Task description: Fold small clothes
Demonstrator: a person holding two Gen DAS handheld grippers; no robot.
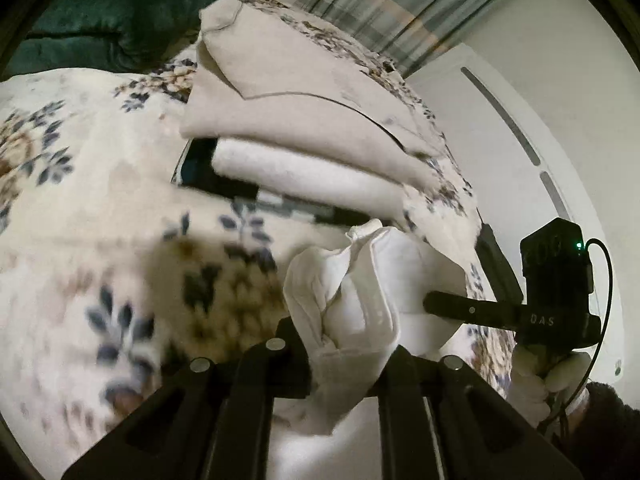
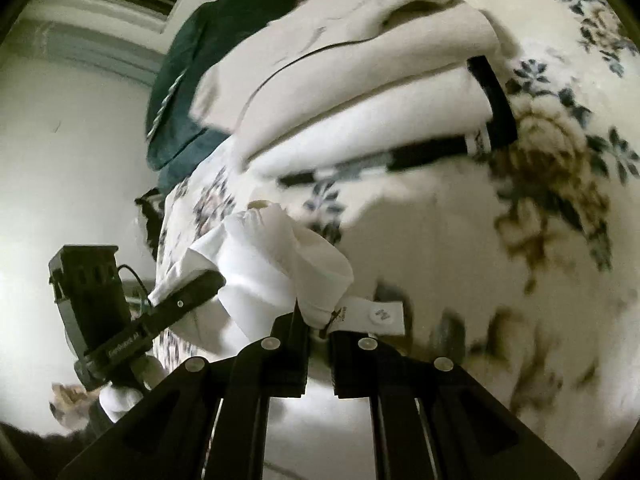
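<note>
The bed takes up most of both views, covered with a flower-print blanket. On the far part of it sits a stack of folded clothes, beige on top, white under it, something black at the bottom, and a dark green cushion lies behind that.

The thing being worked on is a small white garment, held up just above the blanket on the near side of the stack, bunched between both tools. The left tongs are clamped on one bunched end of it. The right tongs are pinched shut on the other end, right by the little white tag.

Looks like the person is mid-fold or about to lay it out, hard to say which, and the blur doesn't help. To do this bit well, they'd probably want to pull the two ends apart so the cloth goes taut and flat, then lower it onto the blanket before letting go. Dropping it bunched like this would likely leave wrinkles in the fold. Also worth keeping it short of the stack so that doesn't get knocked over.
</note>
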